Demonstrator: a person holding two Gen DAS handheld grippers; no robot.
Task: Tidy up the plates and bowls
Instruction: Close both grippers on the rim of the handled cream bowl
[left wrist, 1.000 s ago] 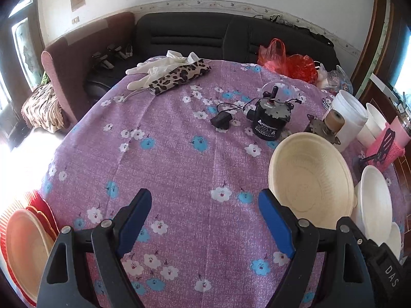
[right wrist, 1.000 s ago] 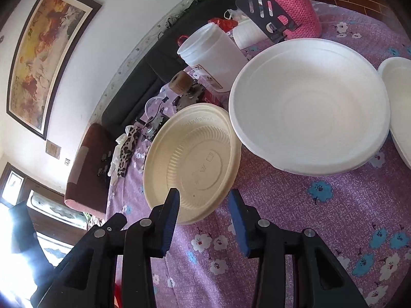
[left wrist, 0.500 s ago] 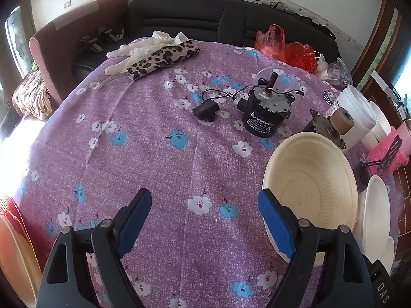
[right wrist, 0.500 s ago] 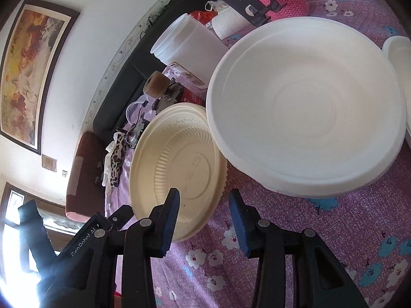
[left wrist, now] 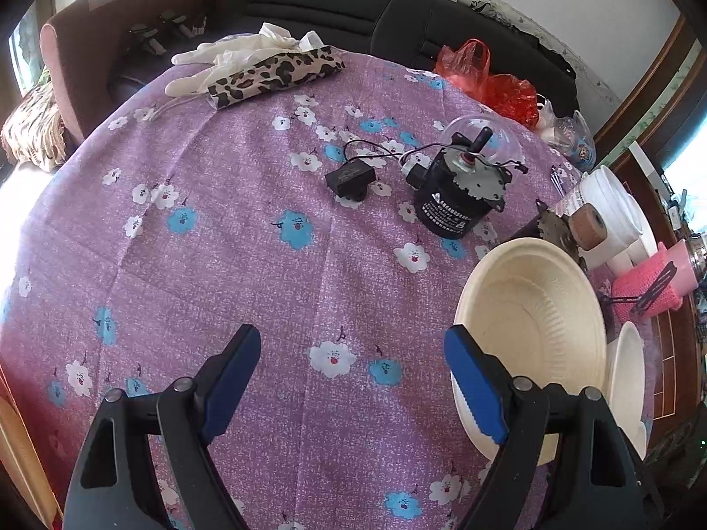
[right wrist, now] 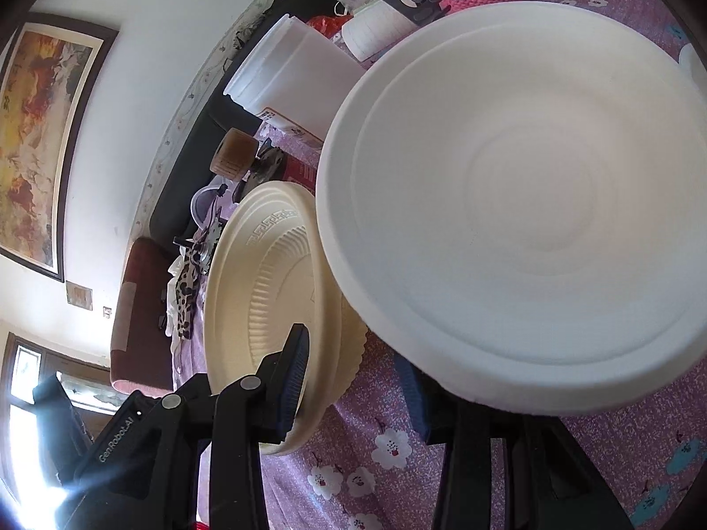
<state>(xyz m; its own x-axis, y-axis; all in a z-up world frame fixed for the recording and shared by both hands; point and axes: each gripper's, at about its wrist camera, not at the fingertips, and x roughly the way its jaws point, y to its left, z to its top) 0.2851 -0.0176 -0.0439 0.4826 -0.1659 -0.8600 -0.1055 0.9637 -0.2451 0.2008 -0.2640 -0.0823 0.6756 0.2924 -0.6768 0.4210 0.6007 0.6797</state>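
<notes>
**Right gripper straddling the cream plate's rim; left gripper wide and empty**

Nearest in the right wrist view, the right gripper (right wrist: 353, 380) is seen partly open, one blue pad lying over the inner face of the cream plate (right wrist: 269, 291) at 7 o'clock, the other beneath the overhanging white bowl (right wrist: 530, 203) at 3 o'clock. Whether the pads press on the rim cannot be told. It is judged that the rim should be seated deep between the pads before closing, and the lift kept low so the white bowl's edge, which overlaps the plate, is not caught. The gripper is pitched downward toward the purple floral tablecloth (left wrist: 247, 238).

In the left wrist view, the left gripper (left wrist: 353, 380) is held wide apart, nothing between its jaws, angled steeply down over bare cloth; the cream plate lies at 4 o'clock, just beside its right pad. Farther off, a black motor (left wrist: 455, 198) stands at 1 o'clock.
</notes>
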